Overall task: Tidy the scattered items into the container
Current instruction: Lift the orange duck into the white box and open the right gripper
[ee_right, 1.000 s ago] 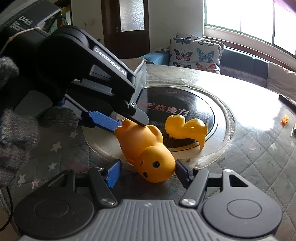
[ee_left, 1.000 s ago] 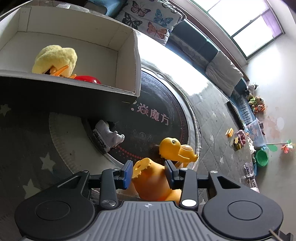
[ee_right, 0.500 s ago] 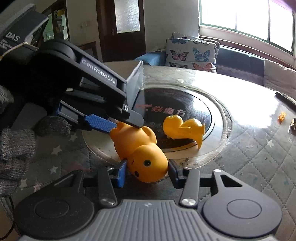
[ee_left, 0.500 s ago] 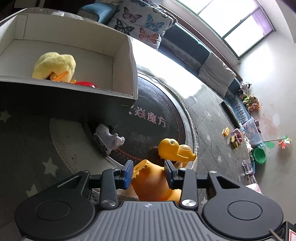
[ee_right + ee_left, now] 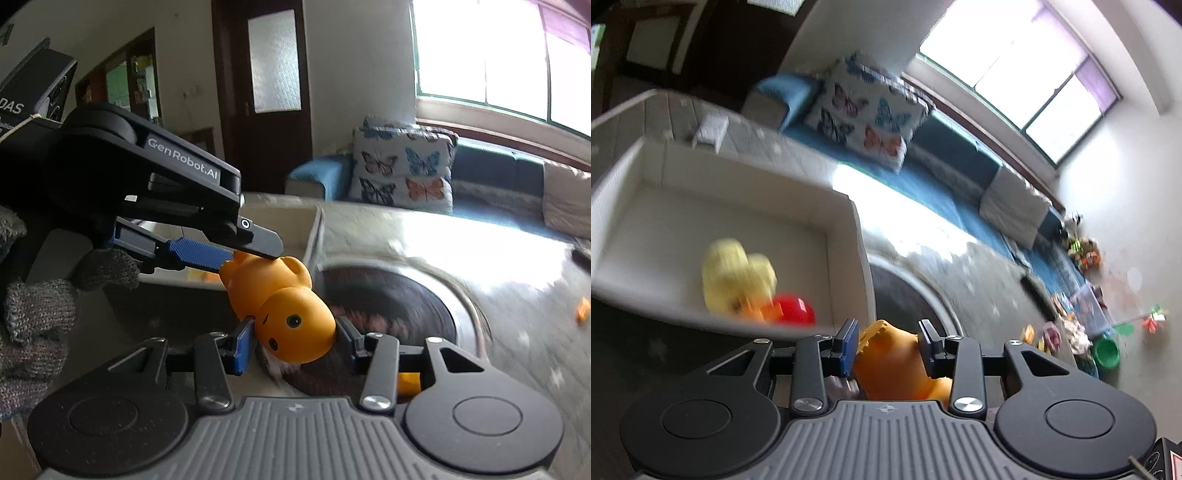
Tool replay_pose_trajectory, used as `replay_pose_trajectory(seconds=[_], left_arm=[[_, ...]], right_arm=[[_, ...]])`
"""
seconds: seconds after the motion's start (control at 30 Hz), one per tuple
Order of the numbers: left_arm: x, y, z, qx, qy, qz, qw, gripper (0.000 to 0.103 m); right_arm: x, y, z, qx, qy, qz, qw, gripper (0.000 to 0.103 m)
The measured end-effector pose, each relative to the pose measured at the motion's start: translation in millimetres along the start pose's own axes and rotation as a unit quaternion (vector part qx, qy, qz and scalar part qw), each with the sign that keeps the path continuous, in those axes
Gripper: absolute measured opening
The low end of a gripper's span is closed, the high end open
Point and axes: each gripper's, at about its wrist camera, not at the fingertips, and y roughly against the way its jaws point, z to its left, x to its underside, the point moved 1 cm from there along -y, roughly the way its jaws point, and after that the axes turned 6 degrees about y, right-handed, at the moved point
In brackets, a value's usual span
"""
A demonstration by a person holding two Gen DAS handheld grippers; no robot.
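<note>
An orange rubber duck-like toy (image 5: 890,358) hangs above the table, held from both ends. My left gripper (image 5: 887,332) has its blue pads pressed on the toy's rear, and its jaws are still closing. In the right wrist view the left gripper (image 5: 255,254) comes in from the left, and my right gripper (image 5: 295,336) is shut on the toy's round head (image 5: 291,325). The open white box (image 5: 857,236) lies just ahead on the left. A yellow plush (image 5: 738,273) and a red item (image 5: 794,309) are in it.
A smaller orange toy (image 5: 408,382) shows behind my right finger on the dark round disc (image 5: 406,306). A gloved hand (image 5: 33,314) holds the left gripper. Beyond the table are a sofa with a butterfly cushion (image 5: 864,122) and floor toys (image 5: 1071,325).
Both grippers have risen with the orange toy, lifting it off the table toward the box. The right jaws closed onto its head. The small white toy has dropped out of the left view.
</note>
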Motion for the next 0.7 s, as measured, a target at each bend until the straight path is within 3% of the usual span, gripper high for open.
replay_pose_trajectory(seconds=[0.17,0.37,0.7], left_arm=[[-32.3,-7.8,16.0,-0.019,0.006,-0.019,0.9996,0.037],[-63.2,-29.5,37.9,-0.025,0.020,-0.013,0.9994,0.036],[-70.1,-63.0,62.1,-0.040,0.034,0.018,0.9985,0.036]], right_arm=[[-25.8,-35.2,9.8,-0.011,0.002,-0.003,1.000,0.046],[-40.5,-74.4,13.2,-0.017,0.001,0.005,1.000,0.046],[-34.5,-106.0,20.7,-0.006,0.009,0.034,0.999,0.046]])
